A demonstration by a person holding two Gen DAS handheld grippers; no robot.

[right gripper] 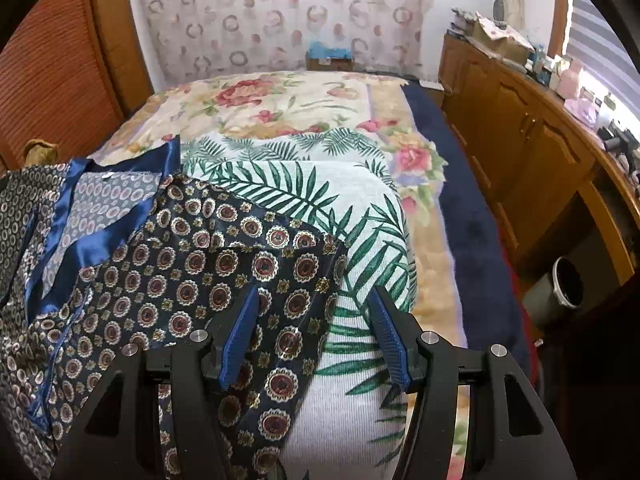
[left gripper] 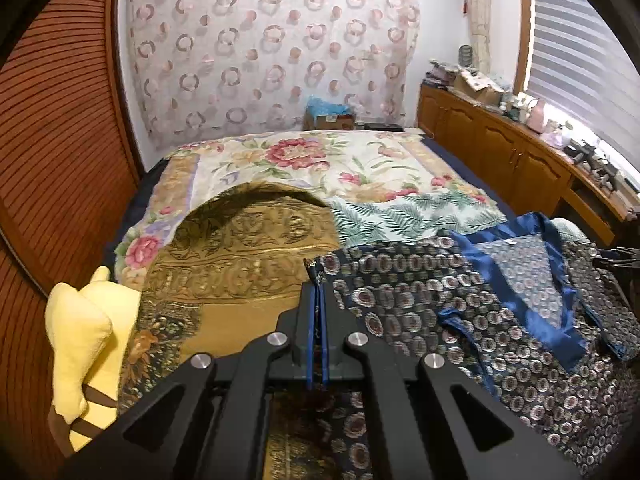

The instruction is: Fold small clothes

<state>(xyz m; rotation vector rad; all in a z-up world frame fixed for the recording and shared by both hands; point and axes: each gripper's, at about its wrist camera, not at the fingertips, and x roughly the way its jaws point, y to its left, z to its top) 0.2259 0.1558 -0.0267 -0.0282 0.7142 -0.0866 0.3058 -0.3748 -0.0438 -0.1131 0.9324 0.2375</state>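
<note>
A navy garment (left gripper: 420, 300) with round medallion print and blue satin trim (left gripper: 532, 304) lies spread on the bed. My left gripper (left gripper: 318, 280) is shut on the garment's left edge, and a tip of cloth pokes out past the pads. In the right wrist view the same garment (right gripper: 192, 280) covers the left half, with its satin neckline (right gripper: 92, 240) at the far left. My right gripper (right gripper: 314, 320) hovers open over the garment's right edge. The left blue pad (right gripper: 240, 332) is above the navy cloth and the right pad (right gripper: 388, 336) above a fern-print cloth.
Under the garment lie a fern-print cloth (right gripper: 304, 200), a gold patterned cloth (left gripper: 248, 256) and a floral bedspread (left gripper: 304, 160). A yellow soft toy (left gripper: 84, 340) sits at the left. A cluttered wooden cabinet (right gripper: 532, 148) runs along the right, with a grey bin (right gripper: 564, 284) below it.
</note>
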